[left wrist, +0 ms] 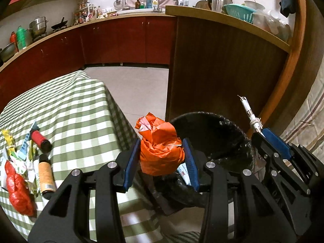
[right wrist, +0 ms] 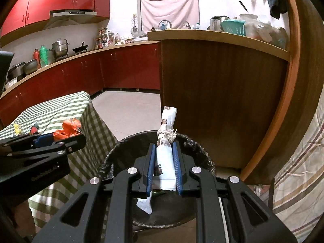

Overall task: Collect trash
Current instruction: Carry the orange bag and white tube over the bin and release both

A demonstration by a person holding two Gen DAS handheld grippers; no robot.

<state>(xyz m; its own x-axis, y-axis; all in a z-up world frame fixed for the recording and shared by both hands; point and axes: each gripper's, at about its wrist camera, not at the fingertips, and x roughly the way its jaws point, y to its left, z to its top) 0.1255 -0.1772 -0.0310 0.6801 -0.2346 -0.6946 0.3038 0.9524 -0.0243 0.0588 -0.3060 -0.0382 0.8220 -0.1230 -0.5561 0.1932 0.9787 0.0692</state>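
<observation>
My left gripper [left wrist: 162, 147] is shut on a crumpled orange plastic bag [left wrist: 160, 149], held just left of the black-lined trash bin [left wrist: 222, 133]. My right gripper [right wrist: 164, 147] is shut on a rolled white paper tied with string [right wrist: 165, 158] and holds it above the bin [right wrist: 121, 154]. The right gripper also shows in the left wrist view [left wrist: 261, 133] with the roll [left wrist: 248, 111] sticking up. The left gripper with the orange bag [right wrist: 68, 130] shows at the left of the right wrist view.
A table with a green checked cloth [left wrist: 77, 105] stands left of the bin and carries a red bag [left wrist: 18, 190], two small bottles [left wrist: 45, 174] and wrappers [left wrist: 24, 149]. A brown wooden counter panel [left wrist: 218, 77] rises behind the bin. A striped fabric [right wrist: 299, 162] is at the right.
</observation>
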